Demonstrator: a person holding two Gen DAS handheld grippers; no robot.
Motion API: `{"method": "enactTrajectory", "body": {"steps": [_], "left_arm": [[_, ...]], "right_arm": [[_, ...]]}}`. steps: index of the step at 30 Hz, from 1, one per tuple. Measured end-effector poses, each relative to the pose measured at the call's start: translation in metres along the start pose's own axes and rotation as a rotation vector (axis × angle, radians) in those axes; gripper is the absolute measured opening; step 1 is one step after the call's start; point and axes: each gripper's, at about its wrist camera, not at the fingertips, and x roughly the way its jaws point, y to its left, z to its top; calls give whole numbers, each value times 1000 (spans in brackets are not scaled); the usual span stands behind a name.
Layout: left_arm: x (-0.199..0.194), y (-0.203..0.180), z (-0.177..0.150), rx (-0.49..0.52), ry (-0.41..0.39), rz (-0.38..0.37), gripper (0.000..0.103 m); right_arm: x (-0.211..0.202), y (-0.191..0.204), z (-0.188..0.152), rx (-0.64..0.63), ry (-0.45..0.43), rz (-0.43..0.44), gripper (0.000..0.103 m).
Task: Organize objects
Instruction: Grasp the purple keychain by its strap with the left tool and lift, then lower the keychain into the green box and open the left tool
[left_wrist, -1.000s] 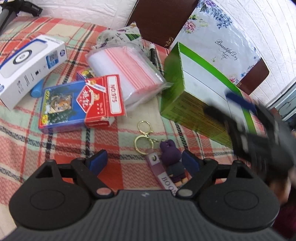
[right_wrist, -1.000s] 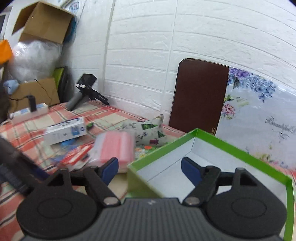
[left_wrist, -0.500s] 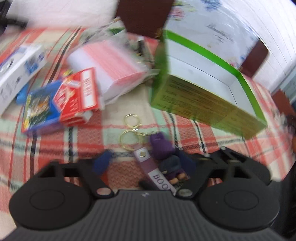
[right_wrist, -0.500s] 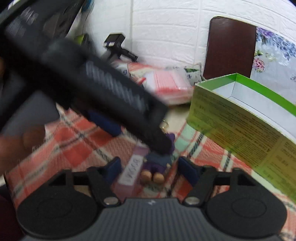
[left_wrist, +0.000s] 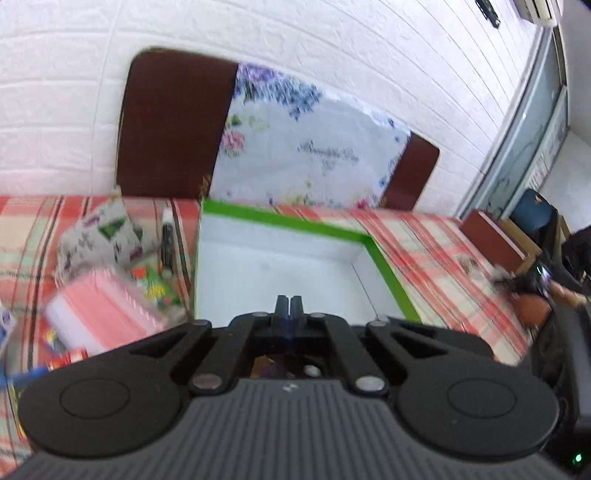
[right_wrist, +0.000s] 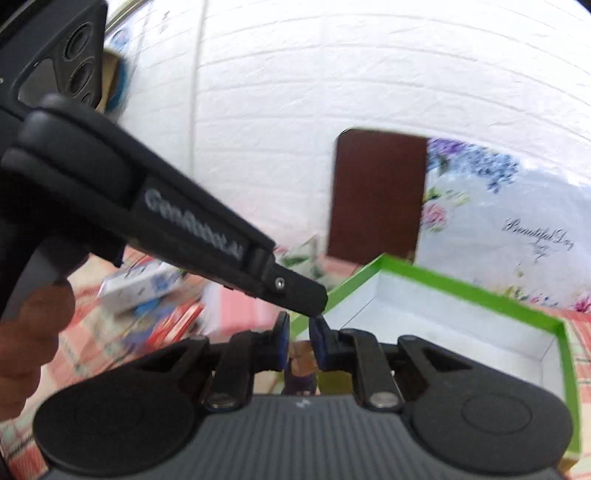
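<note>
A small purple keychain figure (right_wrist: 300, 371) sits low in the narrow gap between the fingers of the right gripper (right_wrist: 299, 332). The blue pads are drawn close on either side of it and seem to press it, though blur hides the exact contact. The black tip of the left gripper (right_wrist: 312, 301) reaches in from ten o'clock and ends just above that gap. A person's hand (right_wrist: 33, 332) shows at nine o'clock behind it. In the left wrist view that gripper's fingers are pressed flat together at the picture's centre, and I cannot tell whether anything thin is caught between them.

Beyond both tips, toward twelve o'clock in the left wrist view, lies an open cardboard box with a bright green rim and white inside (left_wrist: 280, 218). At nine o'clock of the box lie a blurred stack of pink-striped clear bags (left_wrist: 99, 314), a grey patterned fabric pouch (left_wrist: 99, 236) and a black marker pen (left_wrist: 167, 245). All rest on a red checked cloth (left_wrist: 424, 251). A dark brown board (left_wrist: 170, 125) and a floral-printed white panel (left_wrist: 306, 155) lean on the white brick wall (left_wrist: 332, 44) at twelve o'clock.
</note>
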Motion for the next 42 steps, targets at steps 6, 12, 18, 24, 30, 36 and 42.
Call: {"method": "enactTrajectory", "body": {"steps": [6,12,18,24,30,36,42], "left_arm": [[7,22,8,-79,4,35,2],[10,17,22,-63,-4,46,6],[10,16,-21,26,111,72,29],[30,20,-81,65,298,107,55],[45,1,-100,214,310,144,18],[20,-3,-77,150,209,47,18],[-8,-19,-29,196,25,0,12]], "right_arm": [[-8,-14,9,-73,-95,-81,4],[2,-50,46,-10,-129,-76,4],[-22,-43,0,14,-47,18,14],[-30,-20,-66,-71,141,-4,46],[-4,-33,-86,-23,252,-23,45],[-23,-19,-63,-13,152,10,21],[-46,-15,-23,-29,-35,-49,21]]}}
